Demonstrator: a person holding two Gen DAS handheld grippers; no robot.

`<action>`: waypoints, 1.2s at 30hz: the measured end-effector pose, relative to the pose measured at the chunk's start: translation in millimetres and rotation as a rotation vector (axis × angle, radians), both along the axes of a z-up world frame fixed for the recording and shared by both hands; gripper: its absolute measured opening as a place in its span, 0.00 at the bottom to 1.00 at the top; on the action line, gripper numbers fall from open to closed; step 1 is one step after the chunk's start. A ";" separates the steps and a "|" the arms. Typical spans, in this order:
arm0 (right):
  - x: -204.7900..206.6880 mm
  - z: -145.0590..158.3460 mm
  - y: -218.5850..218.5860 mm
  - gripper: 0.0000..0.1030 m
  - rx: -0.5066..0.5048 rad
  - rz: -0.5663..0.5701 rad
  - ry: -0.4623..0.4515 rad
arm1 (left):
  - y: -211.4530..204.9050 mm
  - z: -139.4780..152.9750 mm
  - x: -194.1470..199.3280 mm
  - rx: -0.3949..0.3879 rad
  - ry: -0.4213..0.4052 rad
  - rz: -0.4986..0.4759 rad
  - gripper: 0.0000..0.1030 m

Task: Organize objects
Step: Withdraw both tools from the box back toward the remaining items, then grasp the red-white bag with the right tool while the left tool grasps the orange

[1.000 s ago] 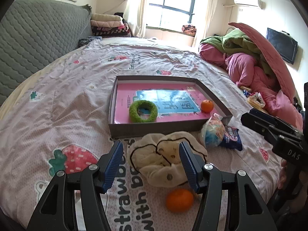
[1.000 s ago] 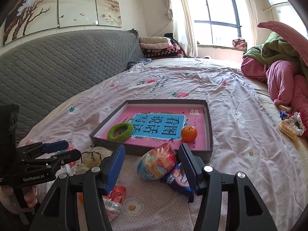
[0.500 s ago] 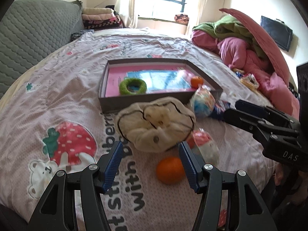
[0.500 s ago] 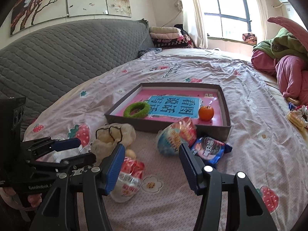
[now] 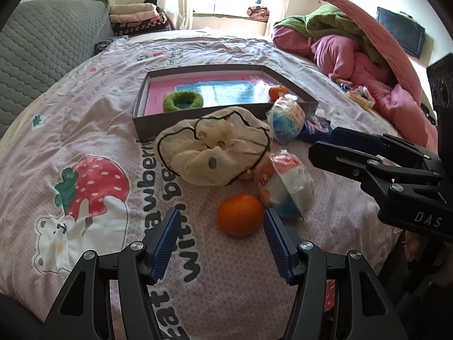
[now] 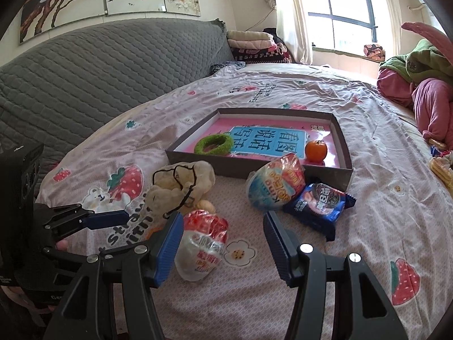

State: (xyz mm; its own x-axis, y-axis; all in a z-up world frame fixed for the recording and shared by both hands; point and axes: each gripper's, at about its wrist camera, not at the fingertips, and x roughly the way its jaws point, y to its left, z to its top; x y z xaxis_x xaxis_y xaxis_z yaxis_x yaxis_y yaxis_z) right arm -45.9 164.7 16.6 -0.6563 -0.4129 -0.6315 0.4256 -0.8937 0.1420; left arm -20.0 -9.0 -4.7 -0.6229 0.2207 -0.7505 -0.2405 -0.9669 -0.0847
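Risk: left gripper [image 5: 219, 240], jaws apart and empty, may nudge the near orange [image 5: 240, 214] so it rolls away on the bedspread [image 5: 85, 130].

Tangerine [image 5: 240, 214] lies before the hat [image 5: 215, 148], tray [image 5: 226, 119] behind.

Both wrist views look down (fairly near) at one shared tray [image 5: 198, 121].

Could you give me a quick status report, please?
Left gripper open above loose orange. Right gripper open by snack bag. Tray reachable.
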 end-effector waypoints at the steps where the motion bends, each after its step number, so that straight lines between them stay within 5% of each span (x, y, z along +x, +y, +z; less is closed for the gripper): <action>1: 0.9 -1.0 -1.6 0.56 0.006 0.003 -0.002 | 1.7 -1.1 1.1 -0.003 -0.002 -0.005 0.60; 36: -19.9 -38.2 -21.2 0.61 -0.043 0.065 -0.188 | 13.6 -26.9 -15.5 -0.029 -0.004 -0.015 0.60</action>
State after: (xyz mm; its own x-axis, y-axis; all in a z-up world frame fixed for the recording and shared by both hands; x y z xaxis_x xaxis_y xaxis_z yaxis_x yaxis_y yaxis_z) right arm -65.7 143.5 -21.6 -0.4995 -0.4798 -0.7213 0.4442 -0.8567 0.2622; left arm -35.5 4.7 -31.6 -0.6164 0.2085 -0.7593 -0.2550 -0.9652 -0.0580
